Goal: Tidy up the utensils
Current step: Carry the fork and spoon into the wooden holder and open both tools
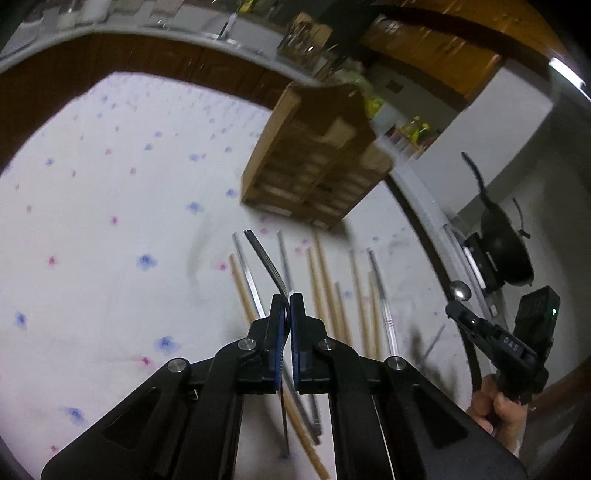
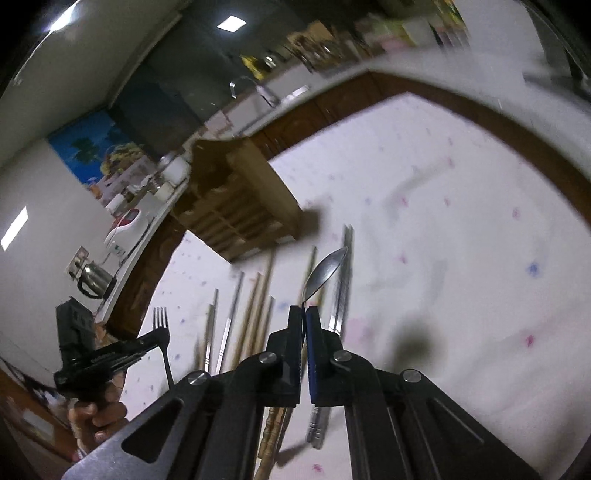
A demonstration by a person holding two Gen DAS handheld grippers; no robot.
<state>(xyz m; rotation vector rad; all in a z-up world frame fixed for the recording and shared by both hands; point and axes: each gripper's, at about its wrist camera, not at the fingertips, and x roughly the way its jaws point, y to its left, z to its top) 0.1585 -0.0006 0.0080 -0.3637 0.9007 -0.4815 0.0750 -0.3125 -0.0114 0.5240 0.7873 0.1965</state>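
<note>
My left gripper is shut on a metal fork, held above the cloth; the fork and that gripper also show in the right wrist view. My right gripper is shut on a metal spoon, held above the cloth; its bowl and the gripper show at the right of the left wrist view. Several wooden chopsticks and metal chopsticks lie loose on the cloth below. A wooden utensil organizer with compartments stands beyond them, also in the right wrist view.
The table has a white cloth with blue and pink flowers. A kitchen counter with jars runs behind. A kettle and appliances stand on the counter at left. A black camera mount sits at the right.
</note>
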